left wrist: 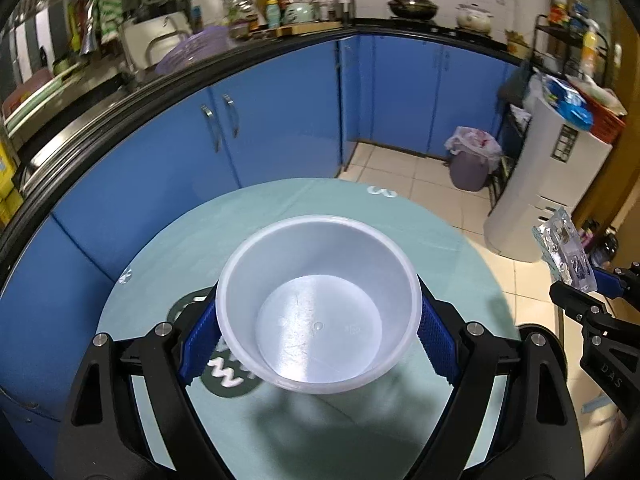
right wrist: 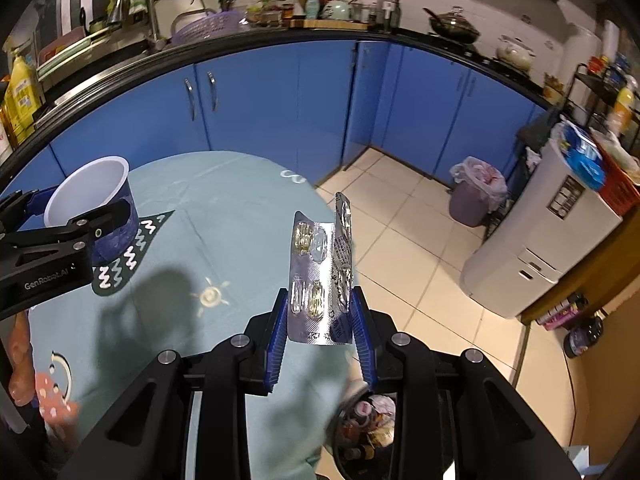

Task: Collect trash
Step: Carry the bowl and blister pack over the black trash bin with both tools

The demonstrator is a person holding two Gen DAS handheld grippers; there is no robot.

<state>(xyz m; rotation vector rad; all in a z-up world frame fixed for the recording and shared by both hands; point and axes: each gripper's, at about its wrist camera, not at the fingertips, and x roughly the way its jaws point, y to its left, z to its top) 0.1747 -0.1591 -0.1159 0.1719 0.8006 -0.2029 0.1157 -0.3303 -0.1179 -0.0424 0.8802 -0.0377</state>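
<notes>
My left gripper (left wrist: 318,334) is shut on a white plastic bowl (left wrist: 318,312), its blue pads pressing both sides of the wall, above the round table (left wrist: 180,240) with a pale green cloth. The bowl is empty and has a blue printed outside (right wrist: 116,236). My right gripper (right wrist: 320,320) is shut on a folded silver pill blister pack (right wrist: 320,276), which stands up between the pads over the table's right edge. In the left wrist view the same blister pack (left wrist: 566,252) shows at the far right. A dark bin full of trash (right wrist: 368,428) sits on the floor just below the right gripper.
Blue kitchen cabinets (left wrist: 288,112) curve behind the table. A grey bin with a pink-white liner (left wrist: 472,160) stands in the floor corner. A white appliance (right wrist: 536,248) stands at the right. Tiled floor lies right of the table.
</notes>
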